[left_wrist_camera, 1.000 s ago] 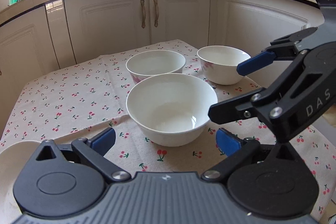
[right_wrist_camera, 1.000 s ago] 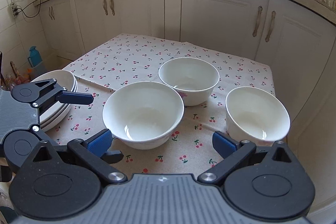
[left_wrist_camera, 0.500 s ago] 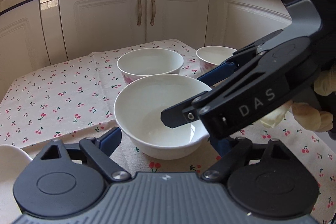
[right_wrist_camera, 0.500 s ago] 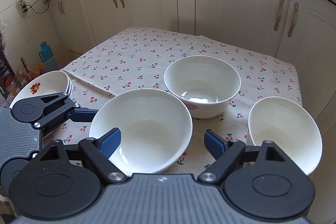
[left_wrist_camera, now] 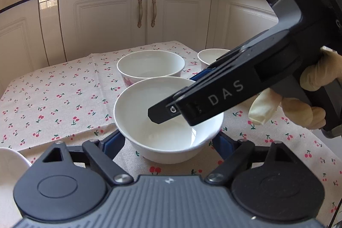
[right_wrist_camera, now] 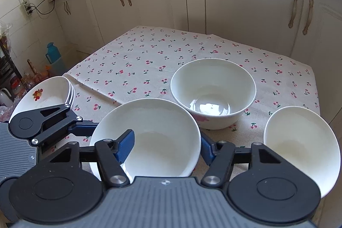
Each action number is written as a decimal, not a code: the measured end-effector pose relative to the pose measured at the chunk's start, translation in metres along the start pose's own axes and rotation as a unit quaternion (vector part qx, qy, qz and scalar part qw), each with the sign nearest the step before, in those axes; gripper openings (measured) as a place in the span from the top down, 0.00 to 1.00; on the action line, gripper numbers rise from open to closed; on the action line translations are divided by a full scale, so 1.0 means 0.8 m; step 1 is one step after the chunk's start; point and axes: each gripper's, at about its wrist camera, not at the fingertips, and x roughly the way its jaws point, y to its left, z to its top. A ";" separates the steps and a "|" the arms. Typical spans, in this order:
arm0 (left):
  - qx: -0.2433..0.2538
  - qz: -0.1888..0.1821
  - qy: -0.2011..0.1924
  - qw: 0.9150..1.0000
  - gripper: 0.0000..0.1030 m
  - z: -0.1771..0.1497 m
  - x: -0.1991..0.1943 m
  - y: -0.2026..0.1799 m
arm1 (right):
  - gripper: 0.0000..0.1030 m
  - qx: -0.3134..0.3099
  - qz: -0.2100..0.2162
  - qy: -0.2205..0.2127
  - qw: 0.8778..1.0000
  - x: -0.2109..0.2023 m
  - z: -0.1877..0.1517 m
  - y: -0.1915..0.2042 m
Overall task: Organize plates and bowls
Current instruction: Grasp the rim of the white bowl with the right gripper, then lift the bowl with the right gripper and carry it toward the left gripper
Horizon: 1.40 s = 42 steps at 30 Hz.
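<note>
Three white bowls stand on the cherry-print tablecloth. The nearest, widest bowl sits between the open fingers of my left gripper, which flank its base. My right gripper is open with its left finger inside this bowl and its right finger outside the rim; it crosses over the bowl in the left wrist view. A second bowl stands behind it. A smaller bowl stands at the right. A stack of plates lies at the left edge.
White kitchen cabinets and a counter with bottles stand behind the table. A blue bottle and clutter sit on the floor to the left. A plate's rim shows at the left wrist view's lower left.
Both grippers have closed in on the nearest bowl. The right gripper moved forward and down, its left finger now inside the rim. The left gripper's fingers now flank the bowl's base.
</note>
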 end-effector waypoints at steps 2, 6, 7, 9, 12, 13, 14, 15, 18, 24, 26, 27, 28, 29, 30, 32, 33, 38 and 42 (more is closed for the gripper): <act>0.003 0.000 0.000 1.000 0.15 0.000 0.000 0.000 | 0.34 0.001 0.000 0.002 1.000 0.000 0.001 0.000; 0.003 -0.004 0.003 1.000 0.15 0.000 -0.001 -0.001 | 0.34 0.003 -0.003 0.005 1.000 -0.003 0.001 0.001; 0.004 -0.005 0.003 1.000 0.15 0.000 -0.001 -0.001 | 0.34 0.003 -0.004 0.006 1.000 -0.004 0.001 0.002; 0.005 -0.006 0.005 1.000 0.15 0.001 -0.002 -0.001 | 0.34 0.001 -0.005 0.005 1.000 -0.008 0.001 0.005; 0.009 -0.010 0.009 1.000 0.15 0.002 -0.006 0.000 | 0.34 -0.001 -0.006 0.005 1.000 -0.011 0.002 0.010; 0.011 -0.012 0.009 1.000 0.15 0.002 -0.009 0.000 | 0.34 -0.001 -0.007 0.005 1.000 -0.014 0.001 0.013; 0.012 -0.014 0.009 1.000 0.15 0.002 -0.013 0.000 | 0.34 -0.001 -0.008 0.005 1.000 -0.016 0.001 0.015; 0.013 -0.016 0.009 1.000 0.15 0.002 -0.017 0.000 | 0.34 -0.002 -0.009 0.005 1.000 -0.018 0.000 0.017; 0.017 -0.018 0.011 1.000 0.15 0.002 -0.028 -0.001 | 0.34 0.002 -0.008 0.002 1.000 -0.028 -0.003 0.025; 0.029 -0.027 0.016 0.999 0.15 -0.002 -0.052 -0.005 | 0.34 0.006 -0.009 -0.003 1.000 -0.048 -0.014 0.045; 0.036 -0.029 0.016 0.999 0.15 -0.006 -0.060 -0.007 | 0.34 0.009 -0.009 -0.005 1.000 -0.055 -0.019 0.052; 0.040 -0.032 0.018 0.999 0.15 -0.008 -0.065 -0.008 | 0.34 0.012 -0.009 -0.006 1.000 -0.059 -0.022 0.056; 0.044 -0.034 0.020 0.998 0.15 -0.011 -0.069 -0.009 | 0.34 0.013 -0.010 -0.005 1.000 -0.062 -0.025 0.060; 0.048 -0.037 0.021 0.998 0.15 -0.013 -0.073 -0.011 | 0.34 0.012 -0.011 -0.004 1.000 -0.065 -0.029 0.065; 0.051 -0.040 0.023 0.998 0.15 -0.016 -0.078 -0.012 | 0.34 0.012 -0.013 -0.004 1.000 -0.068 -0.033 0.070; 0.059 -0.045 0.026 0.997 0.15 -0.022 -0.085 -0.014 | 0.34 0.013 -0.018 0.000 1.000 -0.072 -0.041 0.079; 0.062 -0.048 0.028 0.997 0.15 -0.025 -0.088 -0.015 | 0.34 0.016 -0.018 0.000 1.000 -0.074 -0.045 0.083; 0.073 -0.063 0.041 0.995 0.15 -0.041 -0.097 -0.019 | 0.34 0.027 -0.021 0.010 0.999 -0.080 -0.067 0.098; 0.077 -0.075 0.049 0.993 0.15 -0.050 -0.101 -0.021 | 0.34 0.033 -0.029 0.017 0.999 -0.081 -0.080 0.106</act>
